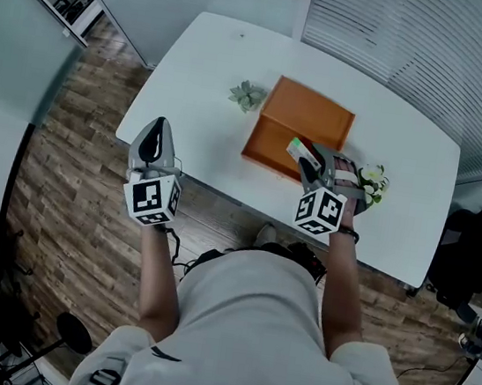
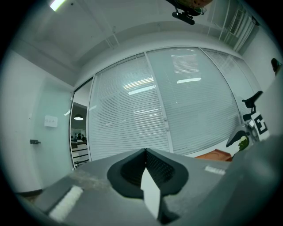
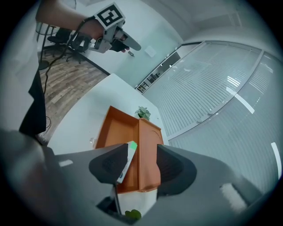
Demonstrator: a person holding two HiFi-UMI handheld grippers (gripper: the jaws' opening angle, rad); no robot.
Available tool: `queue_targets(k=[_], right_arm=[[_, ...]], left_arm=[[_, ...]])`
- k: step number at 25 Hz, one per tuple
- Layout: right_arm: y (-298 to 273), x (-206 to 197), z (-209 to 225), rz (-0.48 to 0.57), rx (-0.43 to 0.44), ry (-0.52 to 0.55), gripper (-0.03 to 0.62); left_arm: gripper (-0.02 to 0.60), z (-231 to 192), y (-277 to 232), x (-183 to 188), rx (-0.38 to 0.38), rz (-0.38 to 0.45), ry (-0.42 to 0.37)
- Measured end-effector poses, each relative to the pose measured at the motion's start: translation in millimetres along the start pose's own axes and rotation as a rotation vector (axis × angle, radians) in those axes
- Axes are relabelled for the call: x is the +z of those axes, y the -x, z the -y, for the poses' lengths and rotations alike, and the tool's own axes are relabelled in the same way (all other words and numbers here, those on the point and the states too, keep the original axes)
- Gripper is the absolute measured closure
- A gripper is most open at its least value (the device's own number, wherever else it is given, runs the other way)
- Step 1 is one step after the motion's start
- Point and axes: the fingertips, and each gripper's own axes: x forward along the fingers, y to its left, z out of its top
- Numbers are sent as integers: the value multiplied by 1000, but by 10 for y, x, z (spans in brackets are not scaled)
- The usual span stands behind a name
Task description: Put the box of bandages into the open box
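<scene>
Right gripper view: right tongs spread. The box of bandages leans tilted against one jaw only, the other jaw clear of it. It sits over the tray of the open orange box, whose lid is folded open beside the tray. Head view: the orange box is on the white worktop, with a small plant just past it. Left tongs are pressed together with nothing between them, off the worktop edge over the wood floor, well apart from the box.
</scene>
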Motion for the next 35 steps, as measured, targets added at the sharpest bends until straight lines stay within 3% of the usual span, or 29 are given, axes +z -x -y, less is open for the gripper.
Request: queue_targets(k=[7,10,14,17,21,23,26,35], right_arm=[[31,-6,7,-3,-3,-17,382],[61,17,45,17,-15,-80,382],[167,86,246,134,-27,-353,382],[365,172,521,305,-62,-616,382],[737,145,923,574,-158,-935,400],[917,46,1059,648,-228,-1022,456],[1048,-92,1108,663,-301,-1035,590],[1060,-106,1001,647,-288,-1018,594]], left_arm=[[575,-20,49,1,4,1,1],[575,-20,63,0,3,2,1],[575,-13,70,1,1,2,0],[575,3,72,3,-4,6,0],[575,24,88,18,-8,13,-2],[575,28,97,26,-9,15,-1],[575,22,98,26,-12,21,1],[575,24,90,56,-20,31,2]])
